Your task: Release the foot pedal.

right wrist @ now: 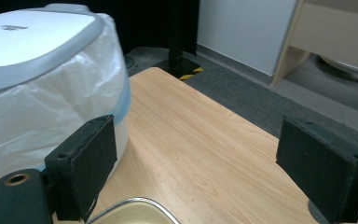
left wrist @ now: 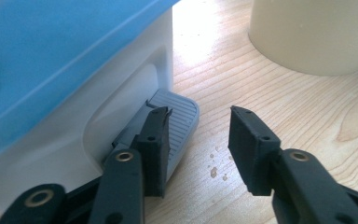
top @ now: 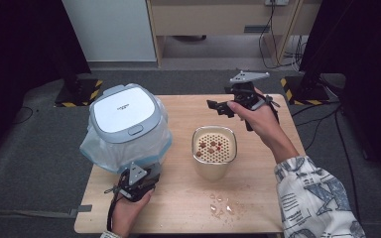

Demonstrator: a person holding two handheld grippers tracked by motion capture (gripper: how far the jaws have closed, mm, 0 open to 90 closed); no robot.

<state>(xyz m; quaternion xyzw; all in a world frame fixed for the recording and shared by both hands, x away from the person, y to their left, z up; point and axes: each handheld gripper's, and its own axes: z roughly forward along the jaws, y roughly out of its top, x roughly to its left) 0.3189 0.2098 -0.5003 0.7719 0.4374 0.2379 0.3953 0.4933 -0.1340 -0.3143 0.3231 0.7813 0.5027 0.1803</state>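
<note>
1. The left gripper (top: 135,184) sits at the table's near edge, about 7 o'clock from the table's centre, at the foot of the bin. In the left gripper view its jaws stand roughly half open with nothing between them; one pad lies against the grey ribbed pedal (left wrist: 179,119), the other is over bare wood.
2. The pedal bin (top: 126,126) stands at about 9 o'clock on the table: white body, pale grey lid shut, and a translucent bluish liner bag bulging out beneath the lid.
3. At the centre is a cream container (top: 214,153) with a perforated insert holding a few reddish-brown scraps. Pale crumbs (top: 222,206) lie at its 6 o'clock.
4. The right gripper (top: 222,106), at 1 o'clock, is raised off the table, jaws well apart and holding nothing.
5. The table (top: 188,111) is light wood grain.
6. Beyond it: grey carpet, black stands on yellow-black striped bases, a white panel and a wooden desk with trailing cables.
</note>
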